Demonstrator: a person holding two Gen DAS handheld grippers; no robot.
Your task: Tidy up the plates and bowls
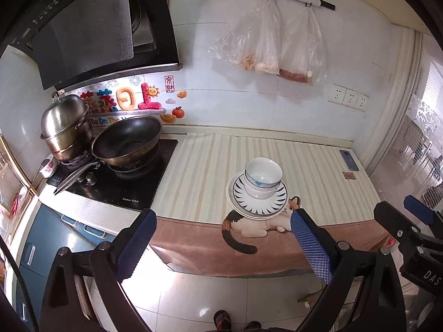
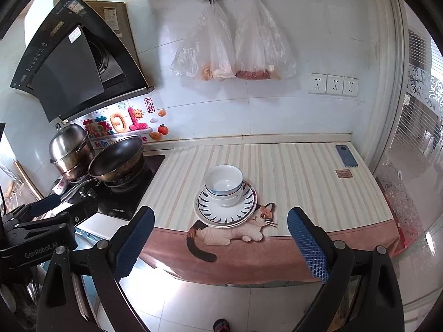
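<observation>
**Observer:** Where's the crockery, and what step are we on?

**Operator:** I see one pile: two white ceramic bowls with a blue band (image 2: 224,186), nested, sitting on a white plate with dark blue radiating strokes (image 2: 226,208), which rests on a plainer white plate (image 2: 218,223) beneath. The pile stands on the striped cream cloth covering the counter (image 2: 290,171), near its front edge, partly over the printed calico cat (image 2: 235,228). To me the stacking looks finished, or else nothing has been separated yet; I can't tell which from here.

**Observer:** And your claws?

**Operator:** My left gripper (image 1: 221,238) is spread wide and empty, held back off the counter's front edge. My right gripper (image 2: 221,238) is likewise wide apart with nothing between its blue pads, also well short of the pile.

**Observer:** Next move?

**Operator:** If the pile must shift, I'd approach low, one claw on each side of the plate rims, because the bowls ride loose on top. I'd steer clear of the dark round wok (image 2: 116,157) and lidded steel steamer pot (image 2: 72,152) on the hob to the left, and the blue-grey phone (image 2: 346,156) at the counter's far right.
</observation>
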